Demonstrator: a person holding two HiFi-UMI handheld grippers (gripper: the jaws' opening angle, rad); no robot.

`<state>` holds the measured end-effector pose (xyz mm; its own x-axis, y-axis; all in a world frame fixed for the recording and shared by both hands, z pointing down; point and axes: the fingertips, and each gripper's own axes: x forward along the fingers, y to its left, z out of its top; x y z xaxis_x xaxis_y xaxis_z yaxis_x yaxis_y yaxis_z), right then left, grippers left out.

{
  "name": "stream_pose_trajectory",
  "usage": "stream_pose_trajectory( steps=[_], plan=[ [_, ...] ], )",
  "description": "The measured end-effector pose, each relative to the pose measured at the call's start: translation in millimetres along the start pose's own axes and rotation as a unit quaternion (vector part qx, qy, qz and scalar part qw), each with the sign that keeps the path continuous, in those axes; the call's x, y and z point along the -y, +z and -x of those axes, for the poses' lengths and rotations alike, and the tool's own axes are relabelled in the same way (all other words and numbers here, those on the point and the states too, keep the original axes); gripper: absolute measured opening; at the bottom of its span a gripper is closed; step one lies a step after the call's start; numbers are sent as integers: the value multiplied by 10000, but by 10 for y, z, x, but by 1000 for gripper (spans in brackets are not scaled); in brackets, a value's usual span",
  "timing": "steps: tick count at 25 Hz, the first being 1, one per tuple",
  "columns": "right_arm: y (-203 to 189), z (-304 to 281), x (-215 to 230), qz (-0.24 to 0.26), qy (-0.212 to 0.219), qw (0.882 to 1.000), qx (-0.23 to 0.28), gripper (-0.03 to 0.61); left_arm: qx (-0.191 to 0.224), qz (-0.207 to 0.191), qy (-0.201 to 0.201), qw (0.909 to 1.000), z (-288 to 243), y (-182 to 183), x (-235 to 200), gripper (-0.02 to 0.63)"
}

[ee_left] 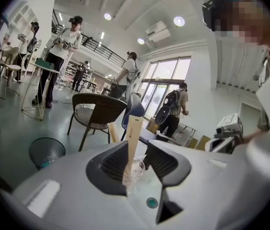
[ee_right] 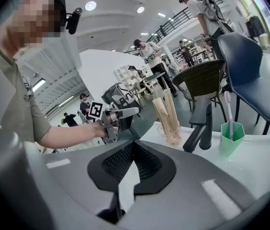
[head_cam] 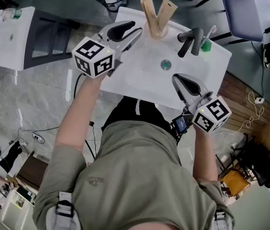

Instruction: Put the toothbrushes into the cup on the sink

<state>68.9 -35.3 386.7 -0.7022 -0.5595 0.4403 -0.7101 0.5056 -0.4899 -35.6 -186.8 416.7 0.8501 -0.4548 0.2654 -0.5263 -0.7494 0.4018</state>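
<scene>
Head view: two toothbrushes [head_cam: 149,11] stand splayed in the cup [head_cam: 156,31] at the sink's [head_cam: 135,75] back edge. The cup is just ahead of the nearer left gripper [head_cam: 136,32], its jaws apart and empty. The right gripper [head_cam: 177,79] is closed on nothing.

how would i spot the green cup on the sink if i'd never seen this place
On the white sink, find the black faucet at the back edge. The green cup stands just right of it in the head view. Unlike the clear cup with two flat tan toothbrushes, it is opaque, angular and holds one pale brush.
</scene>
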Motion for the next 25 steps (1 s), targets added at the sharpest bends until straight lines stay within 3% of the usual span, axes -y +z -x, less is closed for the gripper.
stream_pose_trajectory(
  steps=[6,12,25],
  plan=[
    [52,48,-144,105,74,9998,132,11,36,-18,-64,10000,196,36,275,127],
    [120,121,-247,211,171,9992,277,11,106,-148,-77,9998,379,88,562,61],
    [179,369,-355,312,403,9973,531,11,4,-90,83,9999,703,-158,1173,6]
  ],
)
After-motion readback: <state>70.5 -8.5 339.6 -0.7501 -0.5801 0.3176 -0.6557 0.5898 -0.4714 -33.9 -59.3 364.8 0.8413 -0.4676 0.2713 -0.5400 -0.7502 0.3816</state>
